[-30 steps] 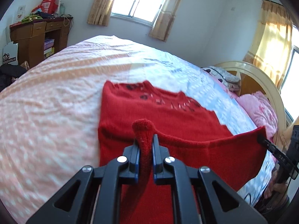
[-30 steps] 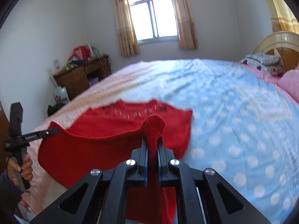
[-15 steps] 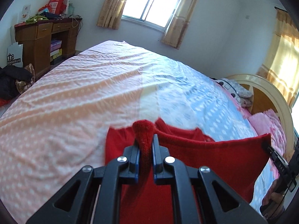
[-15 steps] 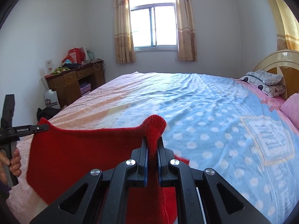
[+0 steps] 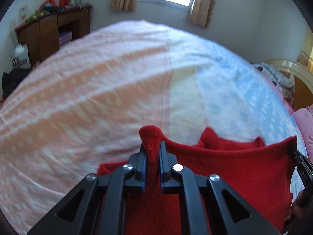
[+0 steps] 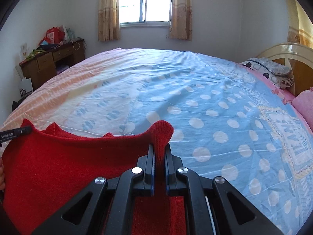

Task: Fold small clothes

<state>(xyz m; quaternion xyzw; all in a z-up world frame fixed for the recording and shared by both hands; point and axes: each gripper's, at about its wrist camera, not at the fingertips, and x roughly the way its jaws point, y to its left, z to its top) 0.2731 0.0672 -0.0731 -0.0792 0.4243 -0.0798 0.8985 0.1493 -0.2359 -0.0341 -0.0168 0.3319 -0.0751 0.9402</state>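
- A sunlit bedroom: a wide bed (image 6: 195,98) under a pink-and-blue dotted sheet fills both views, with a curtained window (image 6: 145,2) behind it and a wooden desk (image 6: 52,62) against the wall on the left.
- My left gripper (image 5: 152,156) is clamped tight on one corner of the red knitted sweater (image 5: 234,168), a nub of wool poking up between its fingers.
- My right gripper (image 6: 160,154) pinches the opposite corner in the same way, with red knit bunched above its pads.
- The edge I hold runs taut between the two grippers; beyond it, points of the garment's far part peek up against the sheet.
- The sweater sits at the near side of the bed, partly raised by me and partly resting on the sheet.
- My reading: the lengthwise fold is under way but not finished. The held edge is over the far part and not yet laid down.
- Left to do, as I judge it: lower the edge onto the layer below, let go, square the edges and perhaps fold once more.
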